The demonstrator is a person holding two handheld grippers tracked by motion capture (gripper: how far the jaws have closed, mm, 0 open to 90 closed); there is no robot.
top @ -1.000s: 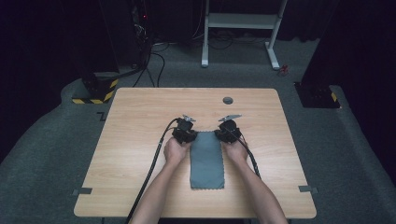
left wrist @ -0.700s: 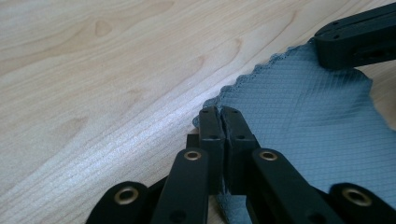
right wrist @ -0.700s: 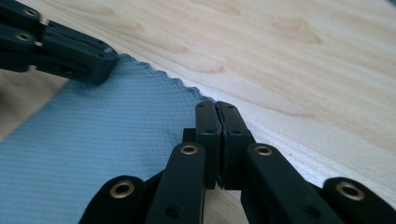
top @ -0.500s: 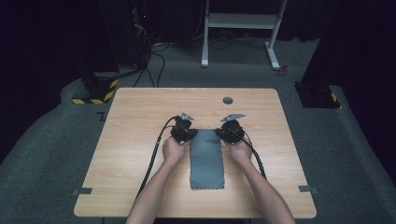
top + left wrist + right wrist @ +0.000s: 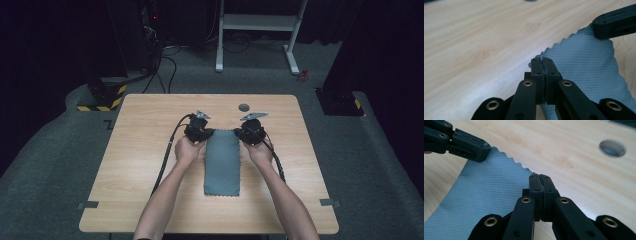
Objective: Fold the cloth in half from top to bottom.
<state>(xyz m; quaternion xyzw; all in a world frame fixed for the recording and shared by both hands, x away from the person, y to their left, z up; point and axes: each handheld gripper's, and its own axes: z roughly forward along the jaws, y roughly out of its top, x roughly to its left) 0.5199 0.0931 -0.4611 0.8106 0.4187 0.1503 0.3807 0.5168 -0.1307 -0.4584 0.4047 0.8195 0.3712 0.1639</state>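
A grey-blue cloth (image 5: 222,165) lies lengthwise on the middle of the wooden table (image 5: 140,190). Its far edge is held up at both corners. My left gripper (image 5: 206,134) is shut on the far left corner. In the left gripper view the jaws are pressed together on the scalloped edge of the cloth (image 5: 584,62). My right gripper (image 5: 240,134) is shut on the far right corner, and the cloth (image 5: 489,195) stretches from it to the left gripper (image 5: 484,151). In the left gripper view, the right gripper (image 5: 596,28) pinches the opposite corner.
A dark round hole (image 5: 244,107) sits in the tabletop just beyond the grippers, and it appears as a blurred hole (image 5: 612,148) in the right gripper view. A black cable (image 5: 167,155) trails from the left gripper toward the near edge. A white frame (image 5: 260,22) stands on the floor behind.
Both hands have risen a little and carried the cloth's far corners up off the table. The near end of the cloth stays flat.
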